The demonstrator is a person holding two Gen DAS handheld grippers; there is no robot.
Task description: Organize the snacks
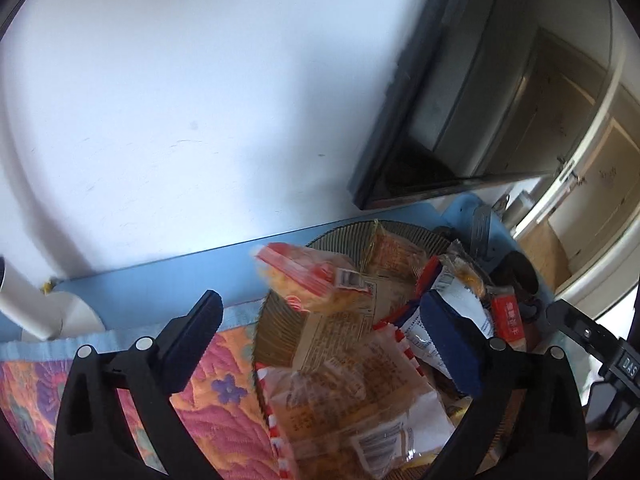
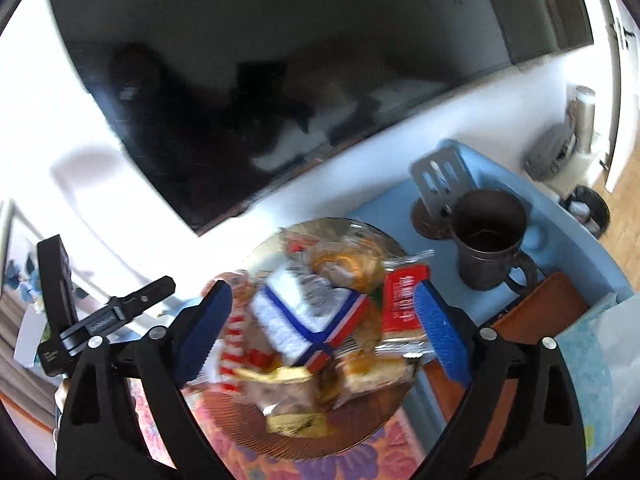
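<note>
Both claws hang wide open, gripping nothing, over the round woven basket (image 1: pixel 280 320) piled with snack packets (image 2: pixel 320 312) on the blue counter (image 1: pixel 160 284). Left claw (image 1: pixel 324 340); right claw (image 2: pixel 320 332). A dark mug (image 2: pixel 492 240) stands beside the basket.

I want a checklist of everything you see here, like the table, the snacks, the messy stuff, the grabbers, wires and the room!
Surface: blue table with a flowery orange-pink cloth on it.
Job's things: round ribbed bowl piled with wrapped snack packets; a white packet with blue trim lies on top, a red packet beside it.
Clutter: dark mug, grey slotted spatula, brown flat case, white tube.
Grippers: left gripper open above the pile; right gripper open above the pile; neither holds anything.
Cables: nothing seen.
Surroundings: white wall, black TV screen, wooden floor, dark bin.
</note>
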